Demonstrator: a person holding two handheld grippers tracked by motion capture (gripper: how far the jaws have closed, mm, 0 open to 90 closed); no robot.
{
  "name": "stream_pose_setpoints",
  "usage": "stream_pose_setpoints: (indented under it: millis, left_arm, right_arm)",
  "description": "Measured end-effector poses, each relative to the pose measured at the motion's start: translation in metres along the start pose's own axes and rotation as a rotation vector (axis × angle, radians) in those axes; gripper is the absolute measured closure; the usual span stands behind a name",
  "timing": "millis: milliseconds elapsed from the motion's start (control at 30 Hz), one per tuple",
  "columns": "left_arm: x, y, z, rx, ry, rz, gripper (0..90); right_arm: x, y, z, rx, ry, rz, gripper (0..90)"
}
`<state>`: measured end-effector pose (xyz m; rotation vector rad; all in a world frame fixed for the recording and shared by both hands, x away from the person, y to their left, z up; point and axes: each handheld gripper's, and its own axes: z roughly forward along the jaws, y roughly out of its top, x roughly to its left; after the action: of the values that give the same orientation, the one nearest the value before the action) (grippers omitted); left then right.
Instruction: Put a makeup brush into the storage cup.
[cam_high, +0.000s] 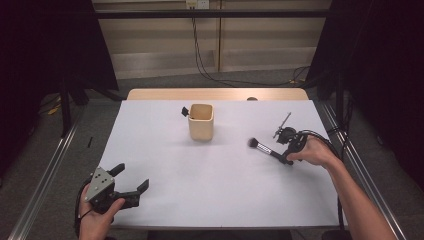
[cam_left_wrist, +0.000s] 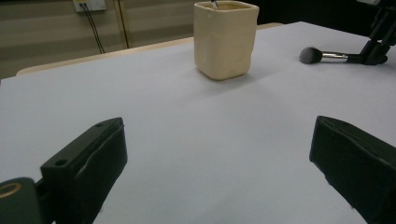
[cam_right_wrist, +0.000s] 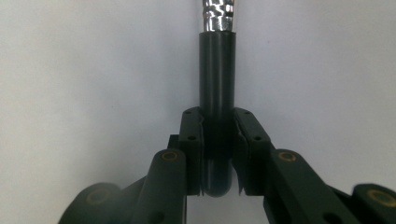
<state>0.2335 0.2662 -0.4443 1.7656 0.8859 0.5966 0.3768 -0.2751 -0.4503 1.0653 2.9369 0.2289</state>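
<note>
A makeup brush (cam_high: 262, 147) with dark bristles, a silver ferrule and a black handle lies on the white table at the right. My right gripper (cam_high: 286, 160) is shut on the end of that handle. In the right gripper view the pads (cam_right_wrist: 194, 140) press both sides of the brush handle (cam_right_wrist: 217, 70). A cream square cup (cam_high: 201, 122) stands upright at the middle back, with a black object (cam_high: 185, 111) sticking out at its left rim. My left gripper (cam_high: 132, 176) rests open at the near left with nothing between its fingers. From there the cup (cam_left_wrist: 225, 39) and brush (cam_left_wrist: 327, 56) lie far ahead.
The white sheet (cam_high: 215, 185) covers the table, with a wooden strip (cam_high: 215, 94) along its far edge. Metal rails (cam_high: 47, 170) run down both sides on the floor. Cables (cam_high: 200, 55) hang by the back wall.
</note>
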Motion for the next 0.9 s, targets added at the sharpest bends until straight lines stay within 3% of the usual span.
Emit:
stream_pose_setpoints:
  millis: [100, 500, 900]
  left_arm:
    - [0.002, 0.000, 0.001, 0.007, 0.003, -0.003, 4.1]
    - [0.003, 0.000, 0.002, 0.011, 0.010, -0.009, 4.1]
    - [0.004, 0.000, 0.002, 0.015, 0.014, -0.008, 4.1]
  right_arm:
    - [0.000, -0.002, -0.001, -0.009, -0.009, -0.011, 75.8]
    - [-0.001, -0.003, -0.004, -0.023, 0.018, 0.061, 76.0]
    - [0.009, -0.014, -0.012, -0.164, 0.016, 0.113, 76.0]
